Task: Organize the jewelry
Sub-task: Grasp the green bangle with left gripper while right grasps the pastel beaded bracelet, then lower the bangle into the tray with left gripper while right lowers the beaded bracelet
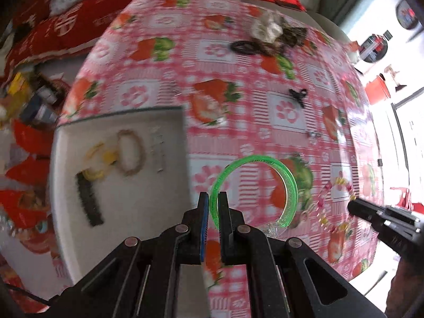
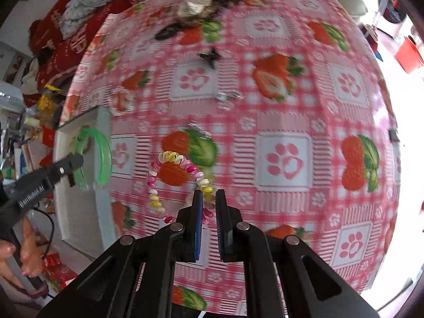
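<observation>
My left gripper (image 1: 215, 204) is shut on a translucent green bangle (image 1: 287, 177) and holds it above the strawberry tablecloth, just right of the white tray (image 1: 148, 201). The bangle also shows in the right wrist view (image 2: 102, 156), at the tray's edge (image 2: 102, 122). My right gripper (image 2: 209, 198) is shut on a pink-and-yellow coil bracelet (image 2: 169, 157), lifted off the cloth. In the left wrist view the right gripper (image 1: 353, 204) and the coil bracelet (image 1: 324, 201) sit at the far right. The tray holds a beige bracelet (image 1: 131, 152), a yellow piece (image 1: 99, 164), a dark comb (image 1: 88, 201) and small earrings (image 1: 159, 148).
On the cloth lie a black bow clip (image 1: 298, 95), a small silver piece (image 1: 314, 134), a black hair tie (image 1: 243, 47) and a crumpled heap (image 1: 267, 29) at the far edge. The same clip (image 2: 210, 55) and silver piece (image 2: 228, 98) show in the right wrist view. Red bags clutter the left.
</observation>
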